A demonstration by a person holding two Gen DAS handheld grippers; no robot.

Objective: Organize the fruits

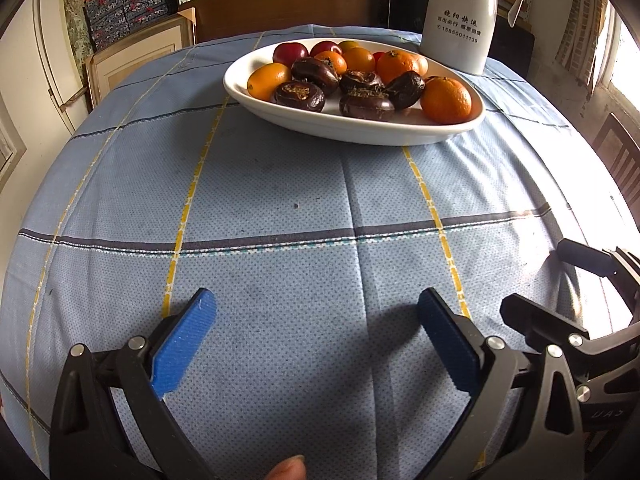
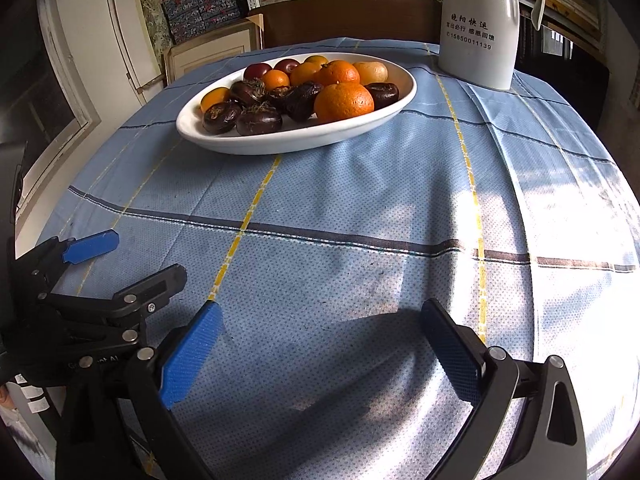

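A white oval bowl (image 1: 280,118) stands at the far middle of the table, also in the right wrist view (image 2: 280,144). It holds oranges (image 1: 446,100), dark brown water chestnuts (image 1: 298,96) and red plums (image 1: 290,54), all mixed together. My left gripper (image 1: 316,312) is open and empty, low over the cloth near the front edge. My right gripper (image 2: 320,324) is open and empty too, beside it on the right. Each gripper shows at the edge of the other's view: the right one (image 1: 576,280), the left one (image 2: 120,256).
A white thermos jug (image 1: 460,16) with printed text stands behind the bowl at the right. The table has a blue checked cloth (image 1: 280,200). A wooden chair back (image 1: 280,8) and shelves with boxes are beyond the far edge. Another chair (image 1: 616,156) stands at the right.
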